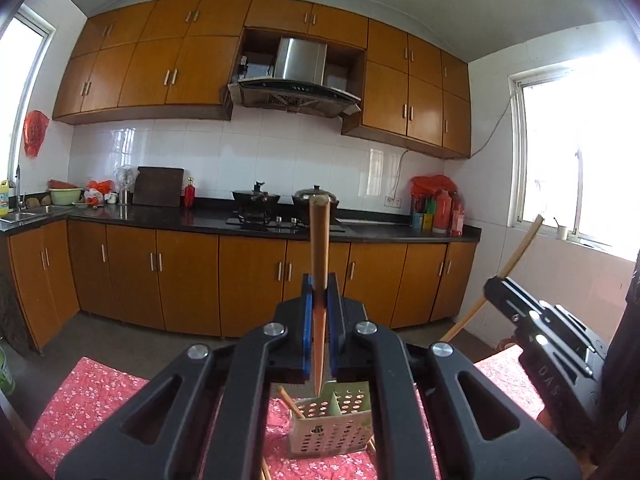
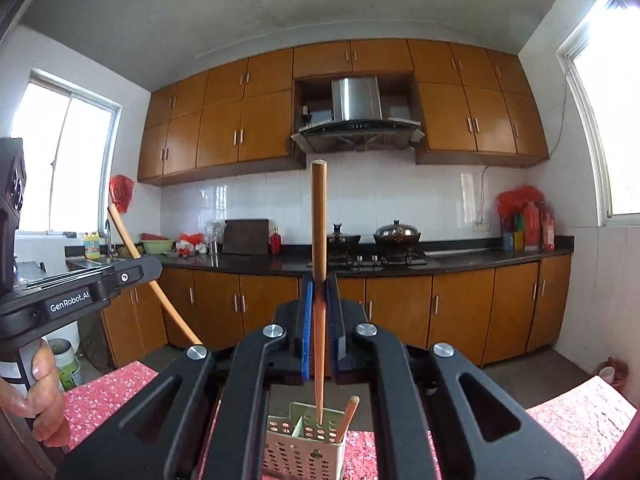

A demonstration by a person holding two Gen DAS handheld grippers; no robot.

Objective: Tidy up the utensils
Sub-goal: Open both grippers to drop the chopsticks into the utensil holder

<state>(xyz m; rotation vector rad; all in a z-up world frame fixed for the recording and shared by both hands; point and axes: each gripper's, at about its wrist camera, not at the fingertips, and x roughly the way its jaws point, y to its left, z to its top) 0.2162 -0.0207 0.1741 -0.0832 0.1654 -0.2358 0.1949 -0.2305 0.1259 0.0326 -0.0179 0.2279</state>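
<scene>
My left gripper [image 1: 319,280] clamps one chopstick [image 1: 319,248] upright; my right gripper [image 2: 319,280] clamps another [image 2: 319,240]. Both tips hang just above the holder [image 2: 304,446] on the red cloth [image 1: 92,396]; a third chopstick [image 2: 347,418] leans inside it.

Orange wood cabinets [image 1: 168,276] line a white-tiled wall [image 1: 280,152] beneath a steel range hood [image 1: 298,76], with bright windows [image 1: 580,160] either side.

Two wrist fisheyes, side by side, faced the kitchen wall.
Each looked level along its own fingers, close above the perforated holder [image 1: 330,424] on the red cloth [image 1: 92,396]; both shared the far cabinets [image 2: 248,124], hood [image 2: 356,120] and counter [image 1: 208,216].
</scene>
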